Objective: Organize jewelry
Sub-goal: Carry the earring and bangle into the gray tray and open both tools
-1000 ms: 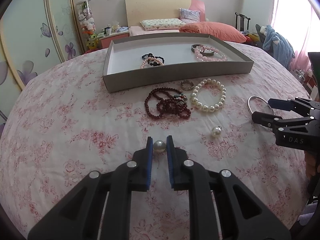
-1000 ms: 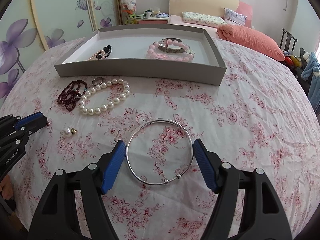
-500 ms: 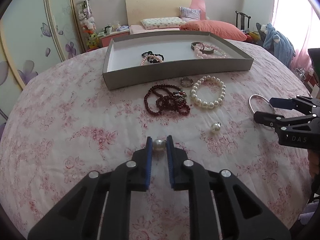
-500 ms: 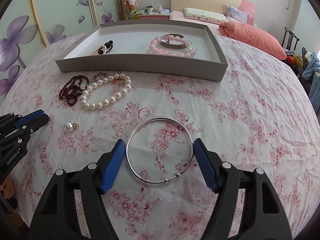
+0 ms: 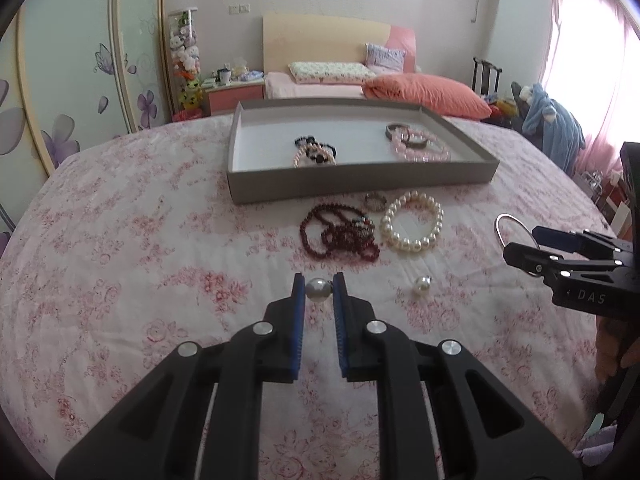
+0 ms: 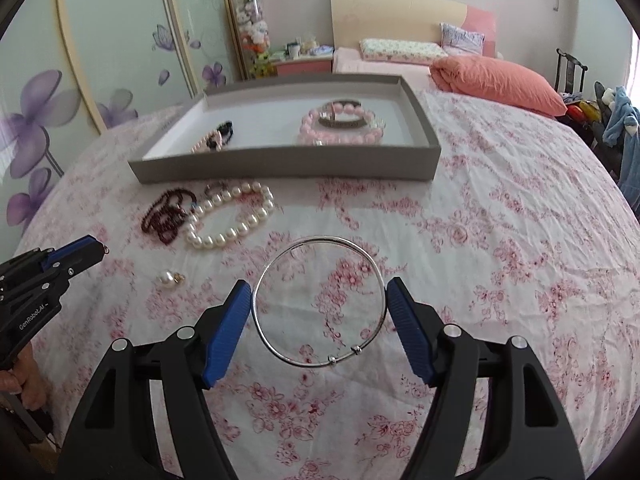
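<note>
My left gripper [image 5: 319, 280] is shut on a single pearl drop [image 5: 319, 292], held just above the flowered cloth. My right gripper [image 6: 319, 300] is shut on a thin silver bangle [image 6: 320, 237], its blue pads touching both sides of the ring. A second pearl drop [image 5: 421, 285] lies on the cloth between the two grippers. Near the grey tray [image 5: 360, 186] lie a white pearl bracelet [image 5: 404, 244], a dark red bead string [image 5: 340, 236] and a small ring [image 5: 375, 201]. In the tray rest a pink bead bracelet [image 6: 340, 136] and a pink-and-black bracelet [image 6: 216, 140].
The round table wears a pink flowered cloth [image 5: 120, 280]. Behind it stand a bed with an orange pillow [image 5: 428, 94], a wardrobe with flower doors [image 6: 80, 80] and a chair with blue clothes [image 5: 556, 128]. A hand [image 6: 24, 384] holds the left gripper's handle.
Both views have tipped up slightly, so the tray sits lower in the picture. The pearl and the bangle stay in the same grips.
</note>
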A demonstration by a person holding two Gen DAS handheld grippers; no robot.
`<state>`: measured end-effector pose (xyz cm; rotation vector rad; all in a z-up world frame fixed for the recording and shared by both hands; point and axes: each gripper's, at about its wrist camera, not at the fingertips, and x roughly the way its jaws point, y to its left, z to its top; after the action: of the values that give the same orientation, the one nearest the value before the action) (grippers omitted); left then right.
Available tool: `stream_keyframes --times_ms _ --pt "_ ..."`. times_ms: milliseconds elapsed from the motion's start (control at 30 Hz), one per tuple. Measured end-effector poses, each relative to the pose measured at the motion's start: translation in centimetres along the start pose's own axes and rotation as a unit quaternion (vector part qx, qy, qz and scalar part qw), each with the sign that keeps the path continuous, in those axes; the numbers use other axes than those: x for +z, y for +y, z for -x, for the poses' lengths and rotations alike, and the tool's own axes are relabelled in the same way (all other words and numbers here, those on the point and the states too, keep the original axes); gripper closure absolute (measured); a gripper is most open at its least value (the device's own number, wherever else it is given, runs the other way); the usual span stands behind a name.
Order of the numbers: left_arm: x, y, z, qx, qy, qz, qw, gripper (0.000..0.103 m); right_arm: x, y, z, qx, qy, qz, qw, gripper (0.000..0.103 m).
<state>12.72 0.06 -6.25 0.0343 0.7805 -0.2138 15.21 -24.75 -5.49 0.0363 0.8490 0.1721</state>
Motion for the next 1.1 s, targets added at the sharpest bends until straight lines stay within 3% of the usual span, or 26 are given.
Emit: stream_keyframes --times_ms 267,467,833,1100 --pt "1.0 -0.2 1.8 0.012 -0.044 0.007 0.9989 0.089 0.8 0.8 1.9 -0.001 -0.062 -0.004 0.998 0.033" --pt "2.1 -0.9 3.6 0.024 -0.089 0.0 0.9957 0.089 1.8 1.8 4.5 -0.011 -0.14 0.001 0.99 0.033" --pt "5.0 -2.4 6.6 0.043 -0.174 -0.011 0.9838 0.089 3.2 3.2 9.1 -0.049 -0.292 0.019 0.955 0.033" --pt "6.3 -3.6 7.4 0.043 -0.213 -0.009 0.9761 0.089 3.8 3.4 9.9 -0.066 -0.336 0.022 0.939 0.033"
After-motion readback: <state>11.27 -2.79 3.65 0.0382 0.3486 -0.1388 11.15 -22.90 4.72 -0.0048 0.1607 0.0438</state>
